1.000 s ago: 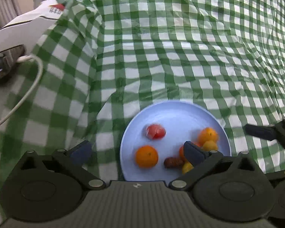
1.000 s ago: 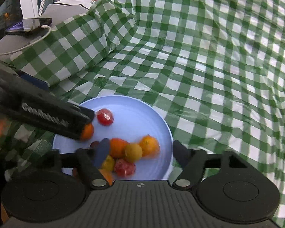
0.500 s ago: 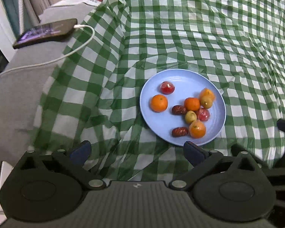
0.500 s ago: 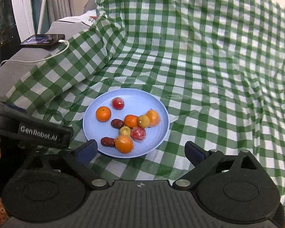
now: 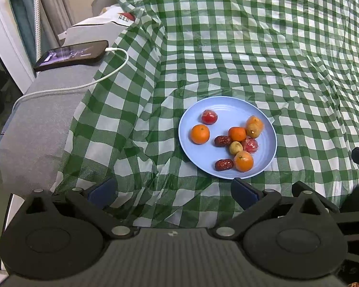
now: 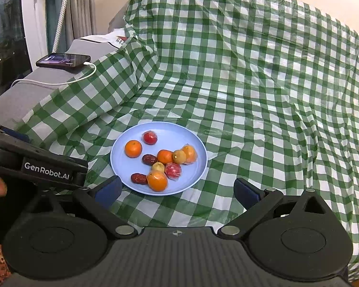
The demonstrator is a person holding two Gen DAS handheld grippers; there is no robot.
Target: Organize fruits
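Nearest each lens, left claw [image 5: 173,190] and right claw [image 6: 177,190], both spread wide and gripping nothing, hovering short of the near rim of a blue plate [image 6: 165,129]. Seen also from the right wrist, the left claw's body low at the left edge. On the plate, atop a green checked cloth [image 5: 251,47]: three oranges, one apart at left [image 5: 200,134], two dark red dates [image 5: 224,164], two red wrapped fruits, small yellow ones, all but that orange clustered. Farther left, a phone [image 5: 71,55] with white cable [image 5: 83,85] on a grey ledge.
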